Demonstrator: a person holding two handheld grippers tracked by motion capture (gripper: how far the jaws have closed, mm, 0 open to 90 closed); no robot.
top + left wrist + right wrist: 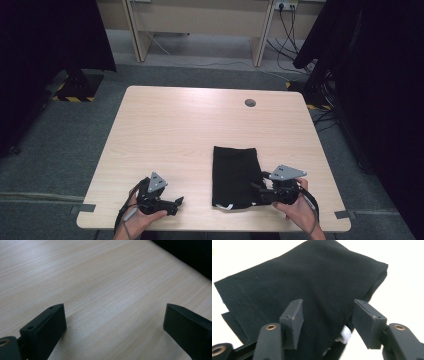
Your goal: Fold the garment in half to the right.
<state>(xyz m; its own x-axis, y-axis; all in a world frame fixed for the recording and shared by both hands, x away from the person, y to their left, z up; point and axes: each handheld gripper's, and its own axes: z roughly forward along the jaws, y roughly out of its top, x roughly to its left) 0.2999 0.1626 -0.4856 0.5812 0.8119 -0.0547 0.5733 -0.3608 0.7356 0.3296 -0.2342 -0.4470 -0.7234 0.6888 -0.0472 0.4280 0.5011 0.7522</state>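
A folded black cloth (235, 175) lies flat on the pale wooden table (175, 130), right of centre near the front edge. My right gripper (259, 193) comes at it from the right, at its near right edge. In the right gripper view the cloth (307, 277) spreads ahead, and the right gripper (328, 308) stands open above it, its pads apart from the fabric. A small white tag (344, 333) peeks out at the cloth's near edge. My left gripper (176, 203) rests at the front left, jaws pointing right. In its own view the left gripper (115, 315) is open over bare wood.
A round dark cable hole (250, 103) sits at the table's far right. A light desk (200, 25) and trailing cables (290, 30) stand behind the table. Black curtains (45, 40) flank both sides. The table's front edge runs just under both hands.
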